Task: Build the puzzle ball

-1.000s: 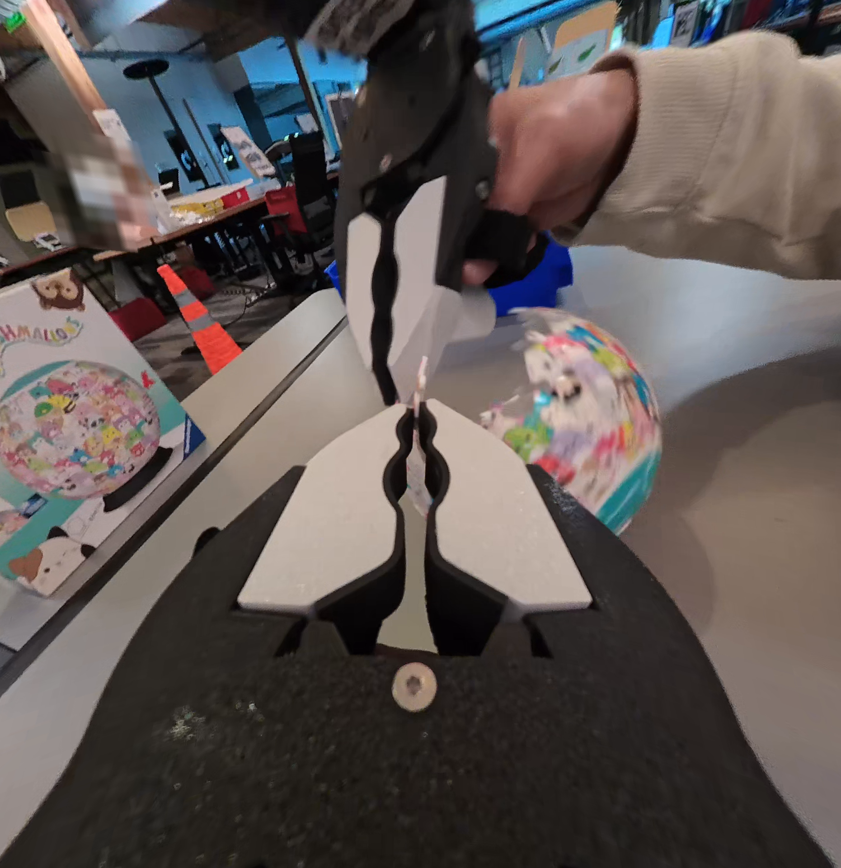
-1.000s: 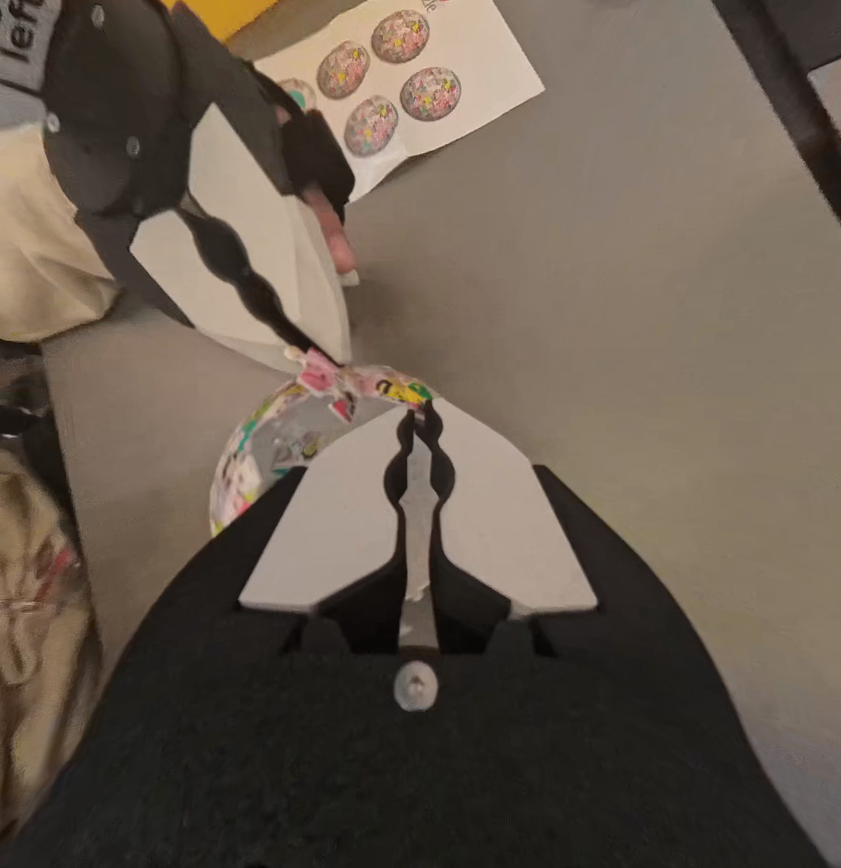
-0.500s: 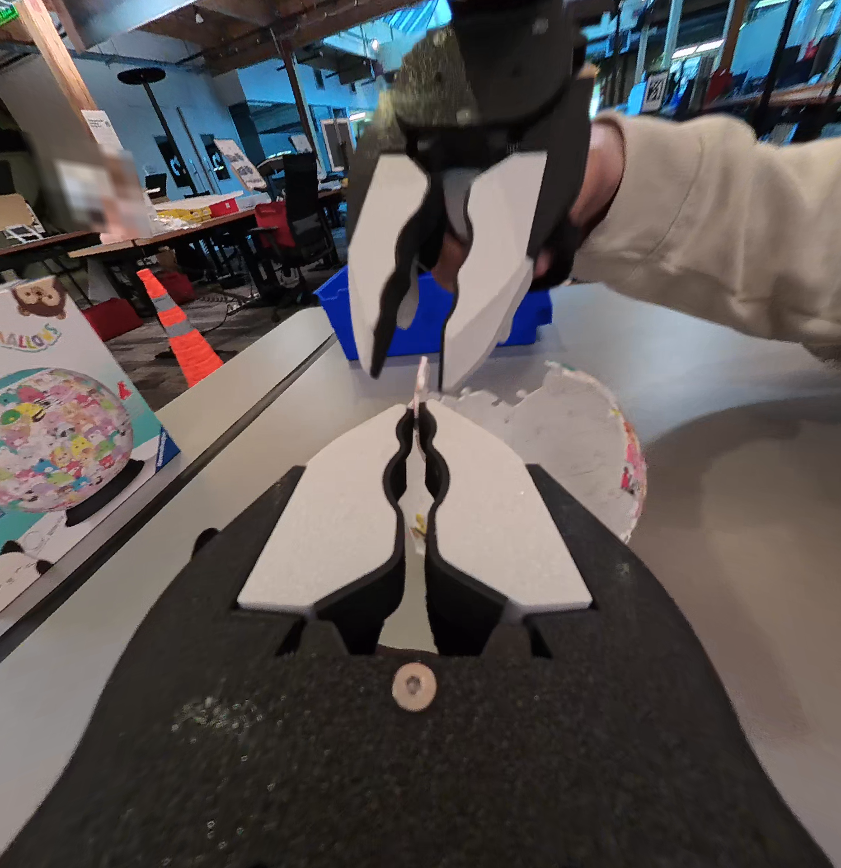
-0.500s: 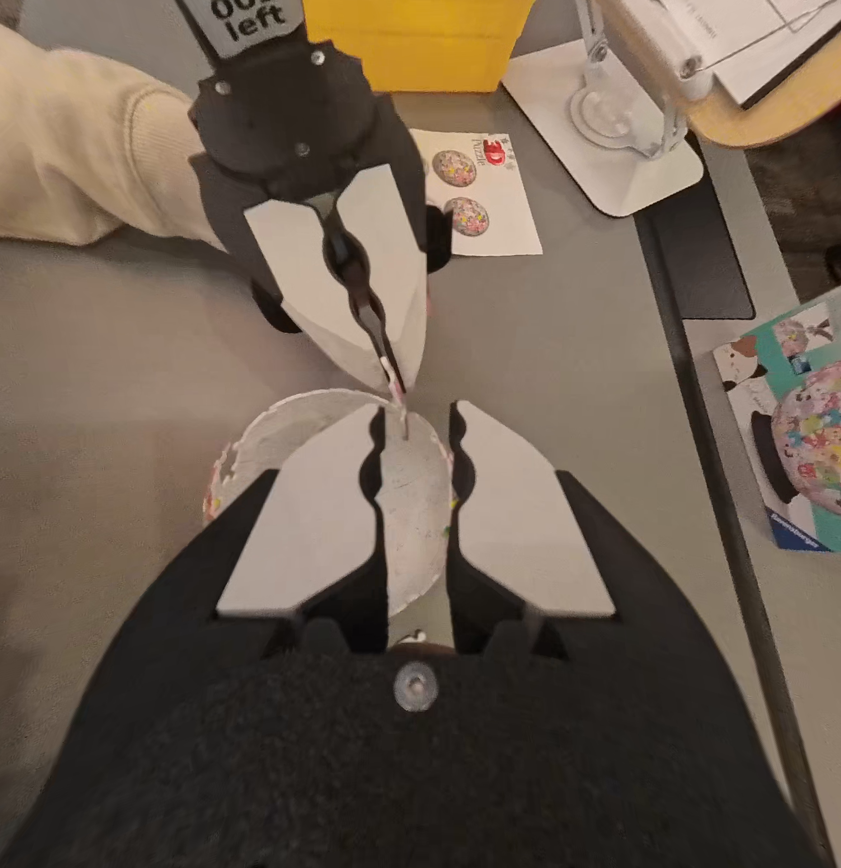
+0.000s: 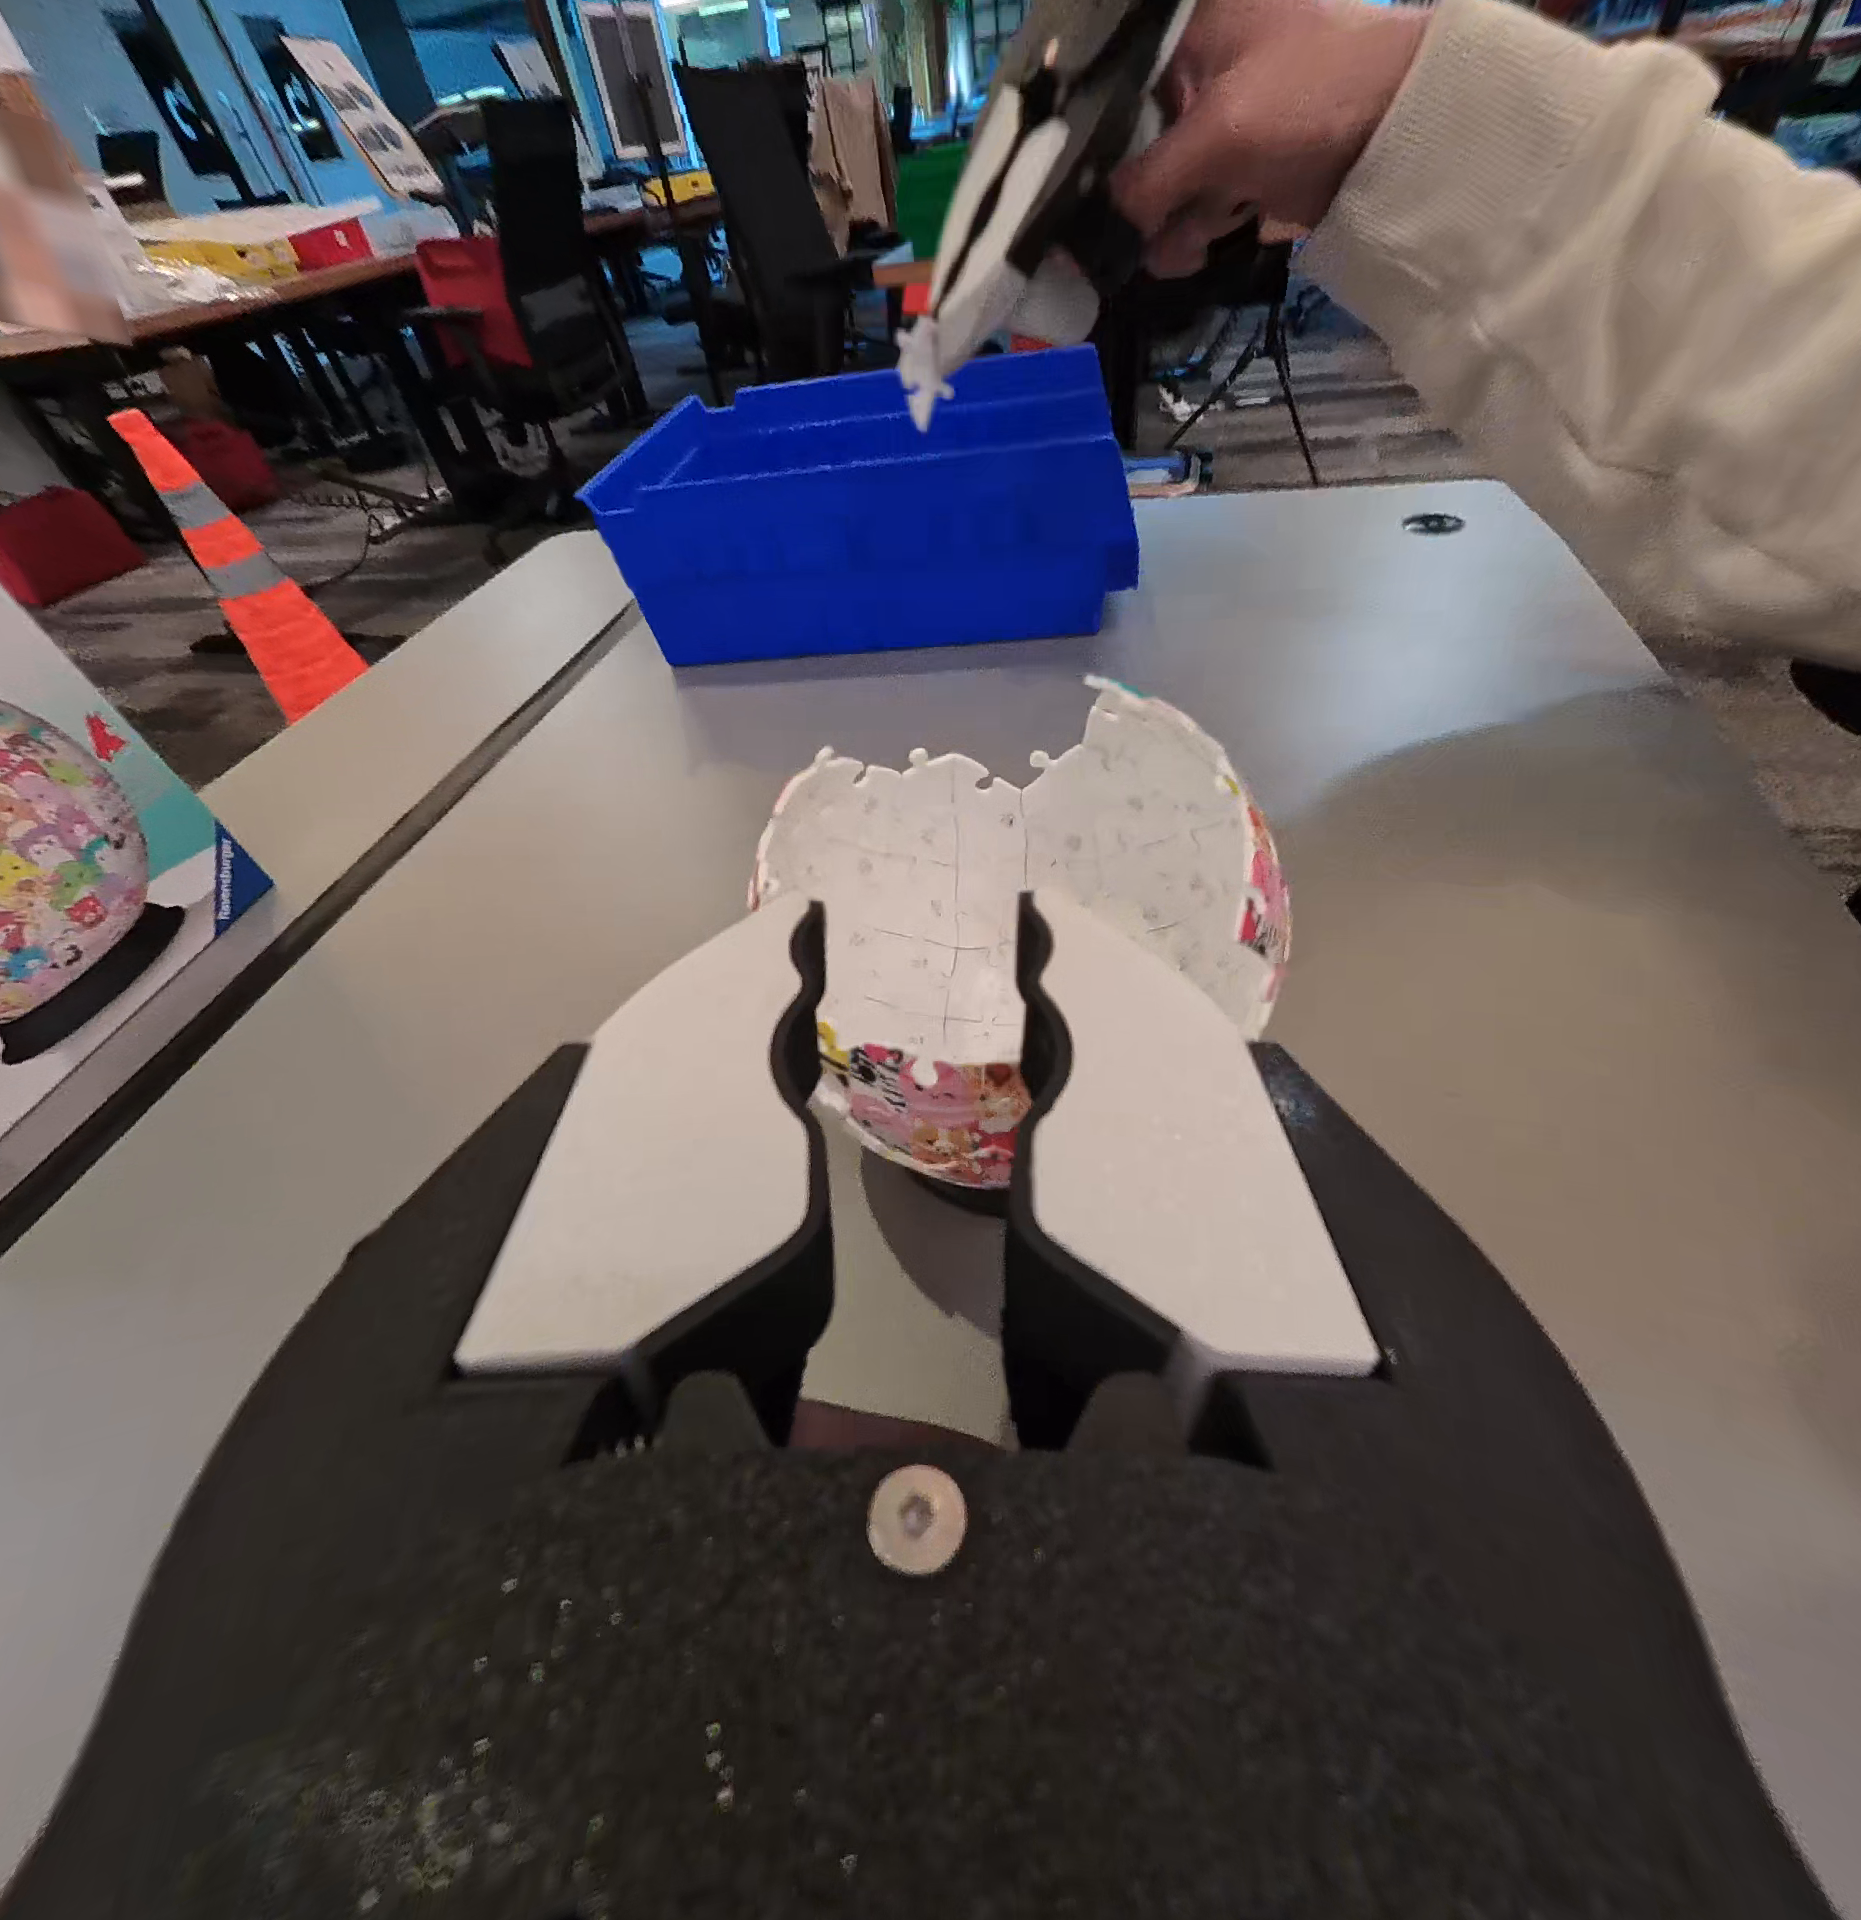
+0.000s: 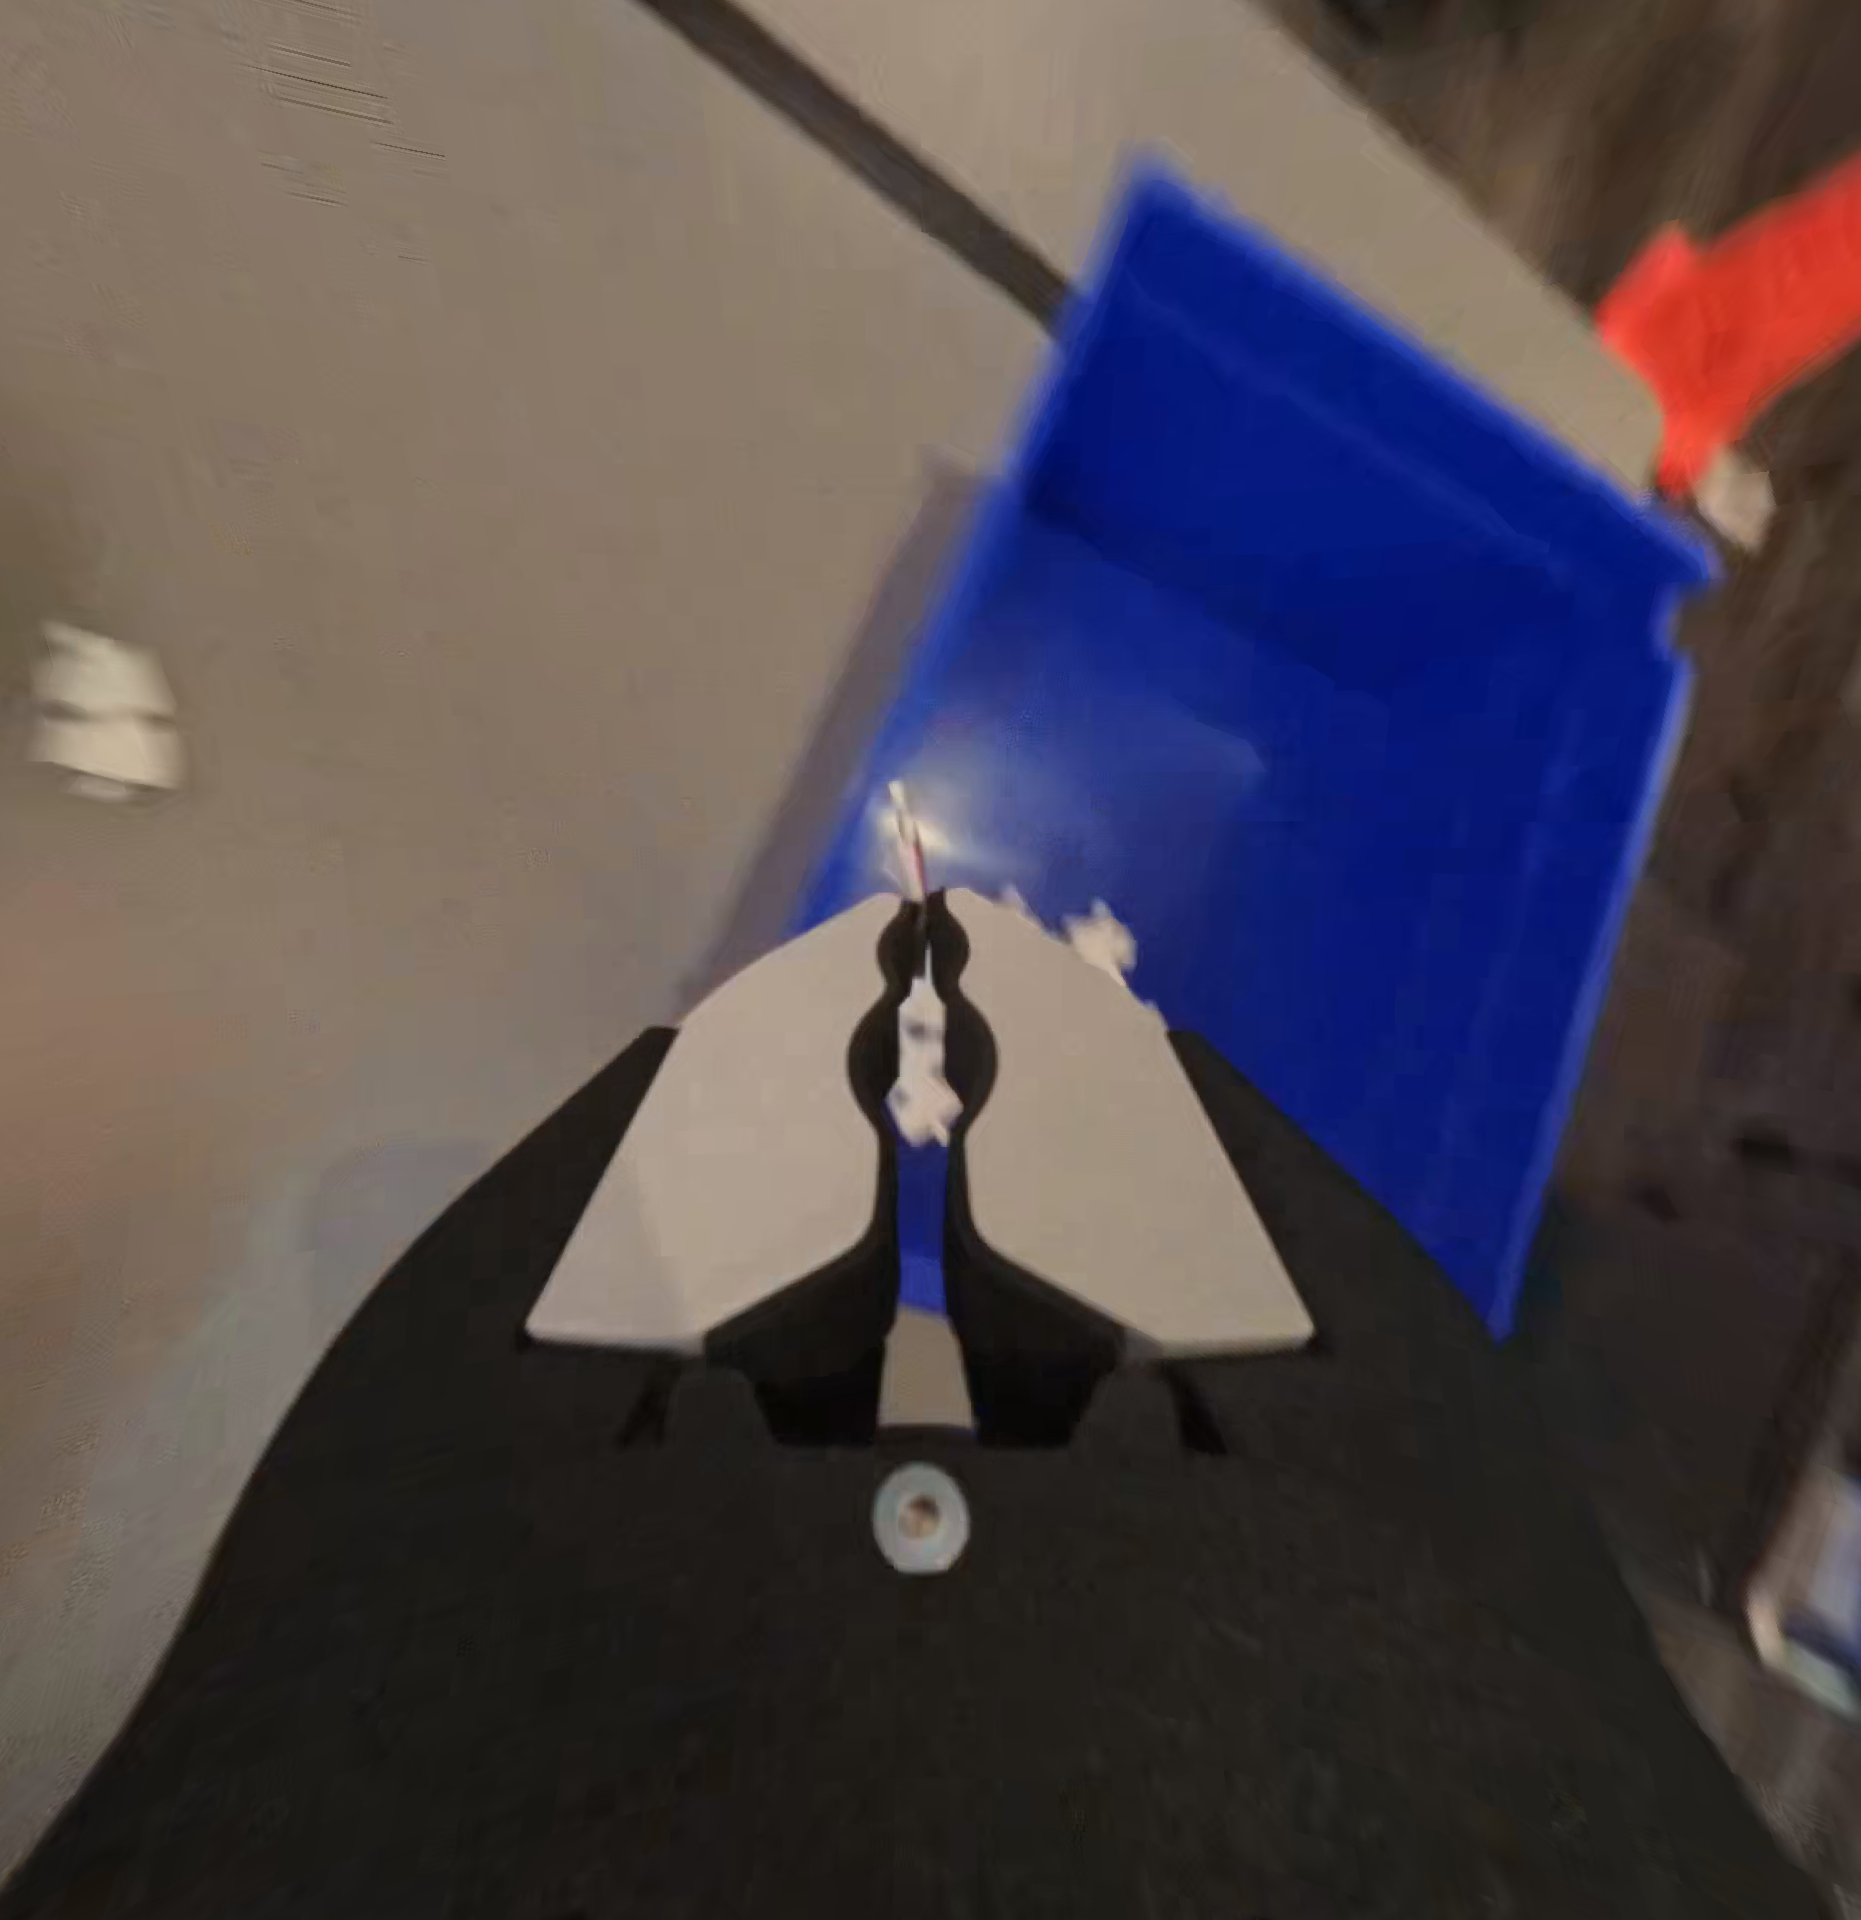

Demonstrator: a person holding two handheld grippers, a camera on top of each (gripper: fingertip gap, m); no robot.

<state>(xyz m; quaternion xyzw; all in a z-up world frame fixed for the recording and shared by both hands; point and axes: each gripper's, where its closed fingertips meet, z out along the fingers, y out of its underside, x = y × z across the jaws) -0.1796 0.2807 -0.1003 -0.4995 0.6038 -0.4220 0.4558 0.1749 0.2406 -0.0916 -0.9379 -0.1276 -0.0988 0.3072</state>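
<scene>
While left gripper (image 5: 918,914) gapes wide before half-built puzzle ball (image 5: 1019,935) mid-frame, right gripper (image 6: 924,914) pinches puzzle piece (image 6: 910,852) above blue bin (image 6: 1321,727).

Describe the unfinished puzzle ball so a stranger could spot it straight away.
On the grey table, nearer than the blue plastic bin, sits the half-built puzzle ball shell. It is the only rounded thing there: white inside, jagged-rimmed, with colourful cartoon pieces outside.

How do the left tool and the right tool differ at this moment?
The left tool is open and empty, low near the ball; the right tool is shut on a piece, raised over the blue bin. Both have white fingers on black bodies.
</scene>
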